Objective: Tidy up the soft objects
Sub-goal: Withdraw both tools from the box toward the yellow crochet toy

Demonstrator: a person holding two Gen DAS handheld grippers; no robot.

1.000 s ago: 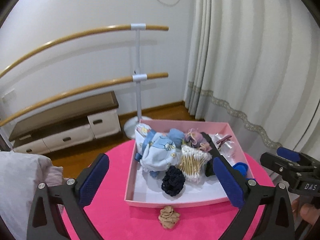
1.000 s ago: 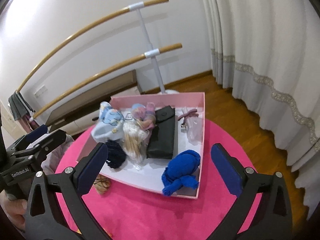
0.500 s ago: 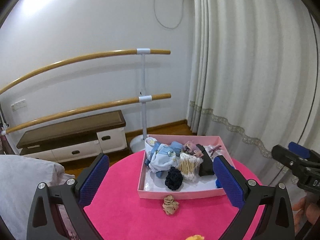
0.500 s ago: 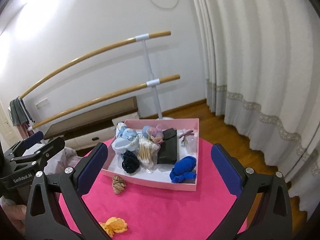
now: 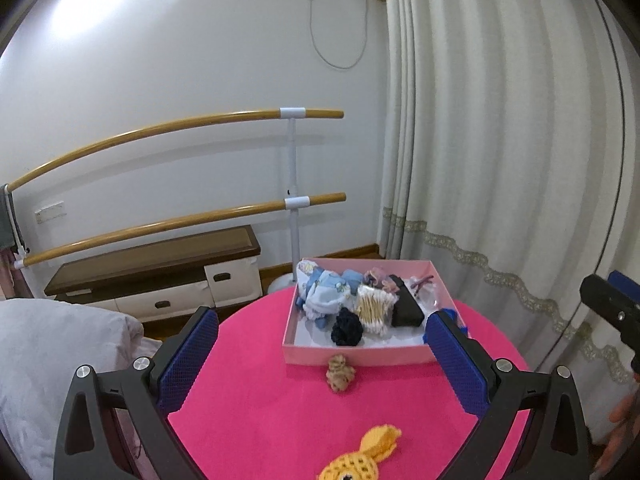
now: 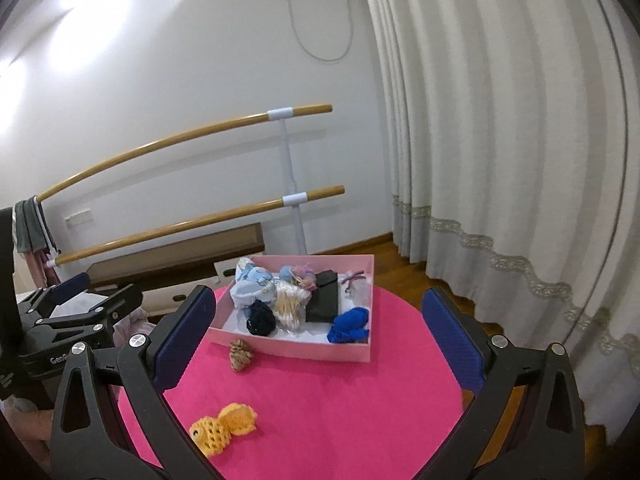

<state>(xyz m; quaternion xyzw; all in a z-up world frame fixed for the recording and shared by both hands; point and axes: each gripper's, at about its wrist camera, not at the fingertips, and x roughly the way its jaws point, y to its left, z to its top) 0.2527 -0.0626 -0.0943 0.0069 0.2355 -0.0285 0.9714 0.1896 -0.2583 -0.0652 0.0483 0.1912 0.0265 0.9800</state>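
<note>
A pink box (image 5: pixel 356 354) (image 6: pixel 296 347) sits on a round pink table (image 5: pixel 280 412) (image 6: pixel 340 400). It holds a pale blue cloth (image 5: pixel 326 294), a dark scrunchie (image 5: pixel 347 327), cotton swabs (image 5: pixel 374 314), a black pouch (image 6: pixel 325 296) and a blue knit piece (image 6: pixel 350 324). A tan scrunchie (image 5: pixel 340 372) (image 6: pixel 240 354) lies in front of the box. A yellow crocheted fish (image 5: pixel 360 460) (image 6: pixel 224 428) lies at the table's near side. My left gripper (image 5: pixel 320 364) and right gripper (image 6: pixel 320 340) are open, empty, and held above the table, back from the box.
A wooden double ballet barre (image 5: pixel 180 128) stands along the white wall above a low bench with drawers (image 5: pixel 160 276). Curtains (image 5: pixel 500 160) hang on the right. A grey cushion (image 5: pixel 44 360) lies left of the table.
Both grippers have pulled back and up from the box. The box looks smaller, and the yellow fish has come into view. Both stay open.
</note>
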